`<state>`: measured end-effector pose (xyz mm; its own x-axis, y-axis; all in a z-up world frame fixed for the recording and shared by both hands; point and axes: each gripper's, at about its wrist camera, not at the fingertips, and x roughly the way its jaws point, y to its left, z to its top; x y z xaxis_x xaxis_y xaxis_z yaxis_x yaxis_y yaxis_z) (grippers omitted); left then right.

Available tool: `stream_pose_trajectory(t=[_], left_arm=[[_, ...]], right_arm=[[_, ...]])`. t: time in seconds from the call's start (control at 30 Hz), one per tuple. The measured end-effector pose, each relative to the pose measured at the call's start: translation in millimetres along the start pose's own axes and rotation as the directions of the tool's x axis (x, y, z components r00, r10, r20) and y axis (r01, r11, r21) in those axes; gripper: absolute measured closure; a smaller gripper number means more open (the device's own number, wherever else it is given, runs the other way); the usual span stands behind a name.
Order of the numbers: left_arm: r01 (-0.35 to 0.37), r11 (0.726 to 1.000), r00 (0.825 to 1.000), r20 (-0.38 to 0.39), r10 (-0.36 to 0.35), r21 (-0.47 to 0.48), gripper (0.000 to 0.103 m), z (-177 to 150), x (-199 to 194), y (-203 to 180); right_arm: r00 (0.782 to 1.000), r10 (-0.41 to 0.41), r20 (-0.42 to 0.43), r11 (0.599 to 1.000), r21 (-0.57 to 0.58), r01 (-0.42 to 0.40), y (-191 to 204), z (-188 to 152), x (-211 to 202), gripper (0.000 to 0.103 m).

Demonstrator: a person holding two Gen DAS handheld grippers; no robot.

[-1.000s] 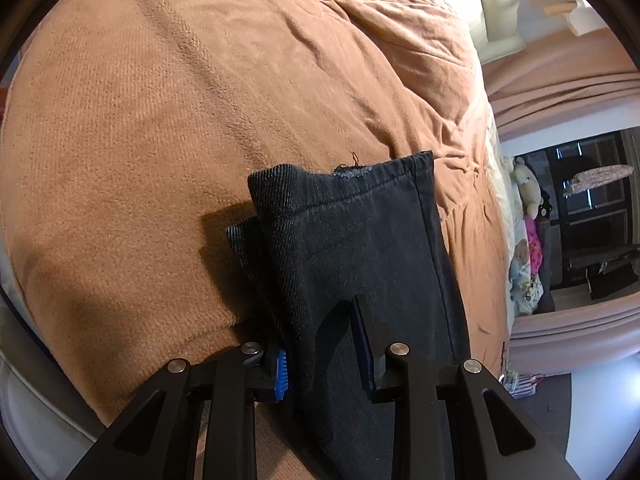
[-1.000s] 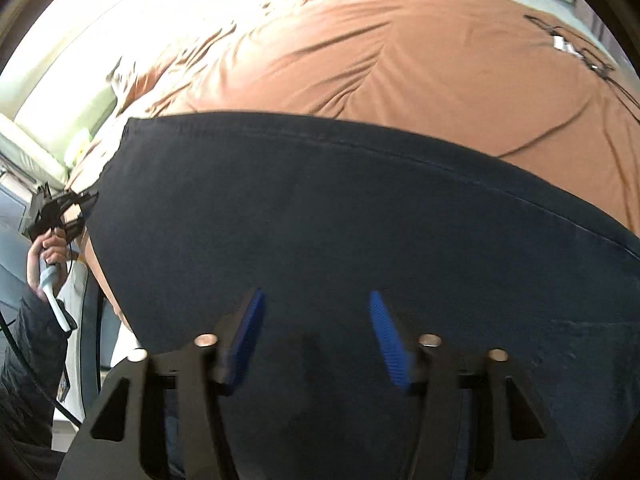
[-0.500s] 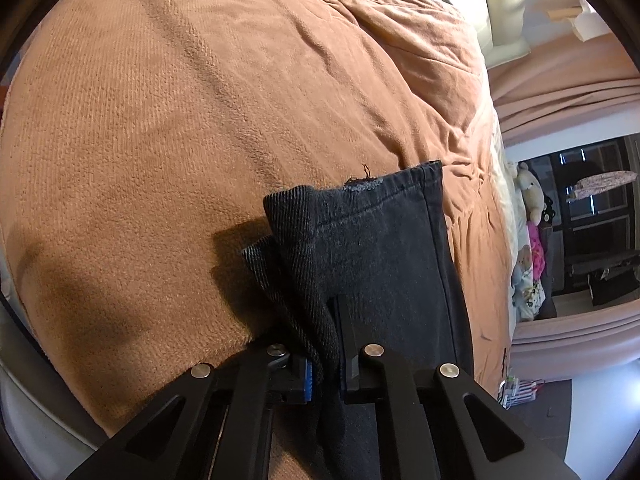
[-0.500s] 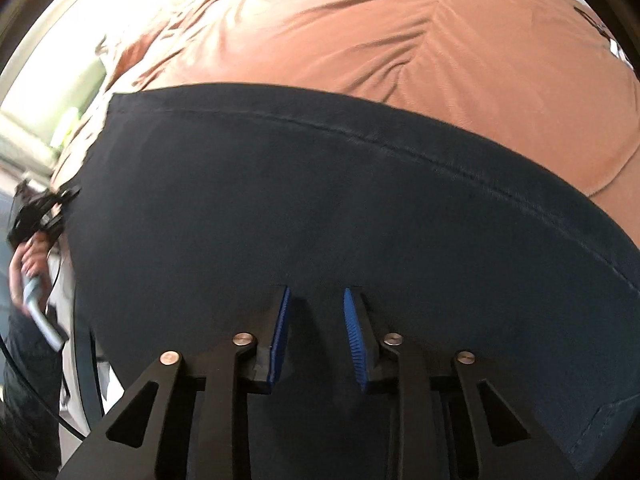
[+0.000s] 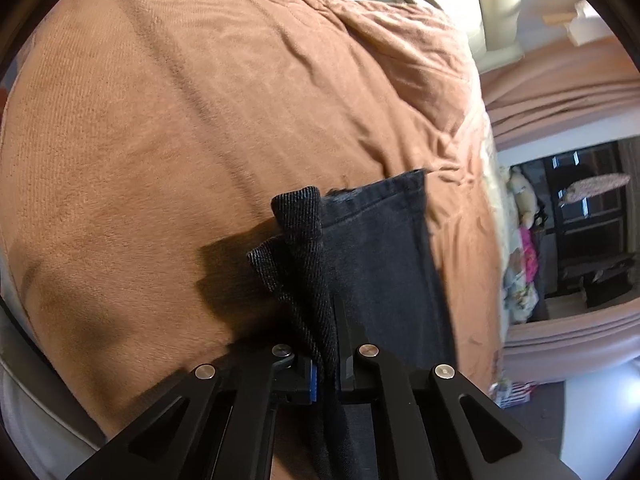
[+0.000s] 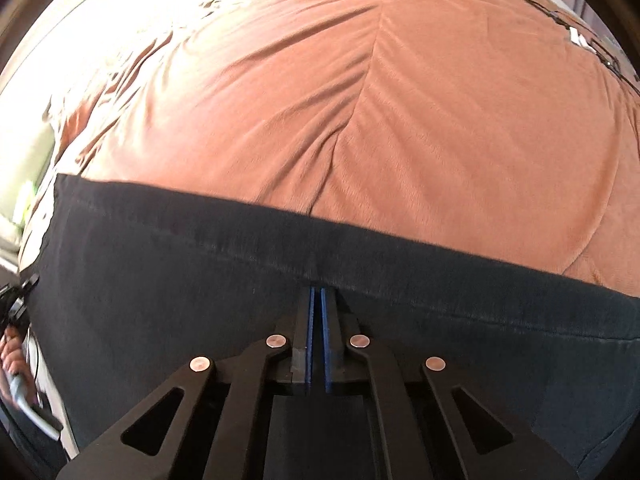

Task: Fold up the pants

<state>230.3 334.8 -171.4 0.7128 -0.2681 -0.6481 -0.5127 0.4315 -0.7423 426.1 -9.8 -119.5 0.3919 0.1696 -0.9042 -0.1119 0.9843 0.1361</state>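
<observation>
Pants (image 5: 380, 264): on blanket (image 5: 180, 120), long axis running ahead of left gripper (image 5: 326, 364), which pinches the hem; right gripper (image 6: 317, 320) pinches the side edge.

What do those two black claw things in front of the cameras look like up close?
Both look alike. The left gripper and the right gripper have matte black angular arms with triangular cut-outs, joined by round silver pins. The fingers carry flat blue pads on their inner faces. No cables, lettering or sleeves show on them.
</observation>
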Motion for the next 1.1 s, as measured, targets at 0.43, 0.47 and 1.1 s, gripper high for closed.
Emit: stream_pose_trajectory(t=[0.43, 0.47, 1.1], left_arm=[[0.15, 0.988, 0.988, 0.013, -0.151, 0.041, 0.099, 0, -26, -51], [0.16, 0.986, 0.987, 0.011, -0.161, 0.047, 0.099, -1, -28, -56], [0.344, 0.926, 0.939, -0.028, -0.344, 0.156, 0.099, -31, -69, -152]], right_arm=[[0.994, 0.068, -0.091, 0.997, 0.053, -0.063, 15, -27, 6, 0.103], [0.992, 0.075, -0.099, 0.996, 0.052, -0.071, 17, -32, 6, 0.103], [0.98, 0.162, -0.116, 0.984, 0.097, -0.151, 50, -93, -3, 0.103]])
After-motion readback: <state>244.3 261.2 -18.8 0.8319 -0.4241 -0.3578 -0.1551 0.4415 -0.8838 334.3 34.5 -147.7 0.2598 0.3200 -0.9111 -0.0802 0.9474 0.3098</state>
